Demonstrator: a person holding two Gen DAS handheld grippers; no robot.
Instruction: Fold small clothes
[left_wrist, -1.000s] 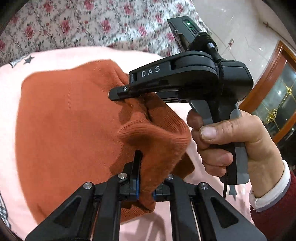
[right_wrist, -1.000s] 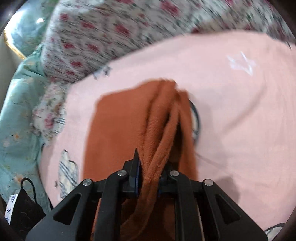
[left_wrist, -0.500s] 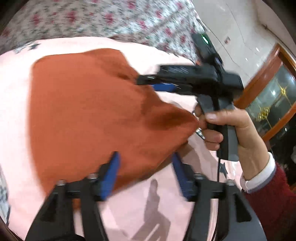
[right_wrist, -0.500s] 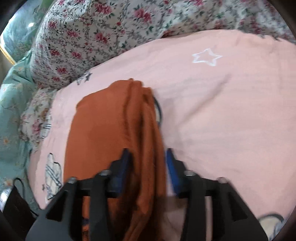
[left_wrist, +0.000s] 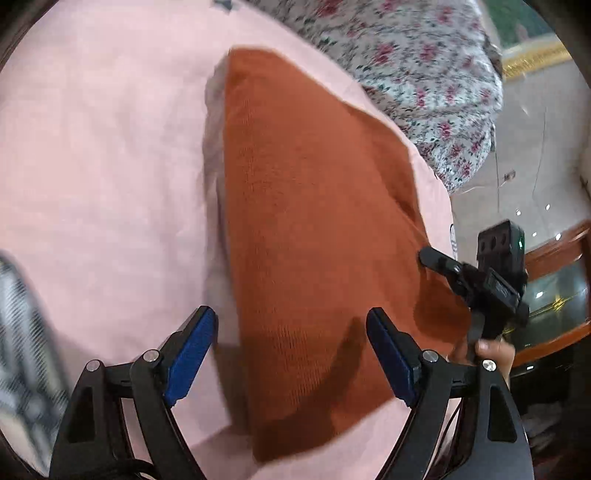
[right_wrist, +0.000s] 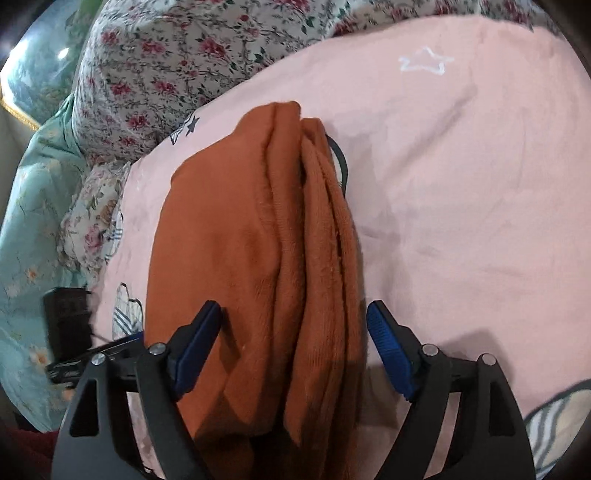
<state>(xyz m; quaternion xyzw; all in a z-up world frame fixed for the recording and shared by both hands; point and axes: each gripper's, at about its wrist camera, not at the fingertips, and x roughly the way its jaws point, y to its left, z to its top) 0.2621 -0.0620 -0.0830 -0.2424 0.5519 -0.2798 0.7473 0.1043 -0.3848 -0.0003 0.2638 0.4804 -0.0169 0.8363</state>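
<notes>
Looks like you're at the tail end of a fold here. The orange knit garment (left_wrist: 314, 229) is lying flat on the pink bedsheet (left_wrist: 103, 155), doubled over into a long rectangle, and in the right wrist view you can see the stacked layers bunched along its right-hand side (right_wrist: 317, 229).

Your left claw (left_wrist: 291, 354) is spread wide with nothing in it, hovering over the near end of the garment, one blue pad out over the sheet and the other over the fabric. Your right claw (right_wrist: 295, 350) is wide too and empty, straddling the thick layered edge without pinching it. From the left view the right claw (left_wrist: 428, 256) sits at the garment's right edge, near the side of the bed.

My read: the fold is laid down and both claws are off the cloth, so what's left is tidying or one more fold. If you're going for another fold, you'd need to get both claws down on the same short end and grab all the layers, not just the top one. That bunched edge looks lumpy, so it might want a smoothing press first. Knit is floppy and will sag and shift if you lift from one corner only.

There's a floral quilt (right_wrist: 177, 59) heaped at the far end of the bed, so keep the fold away from it.
</notes>
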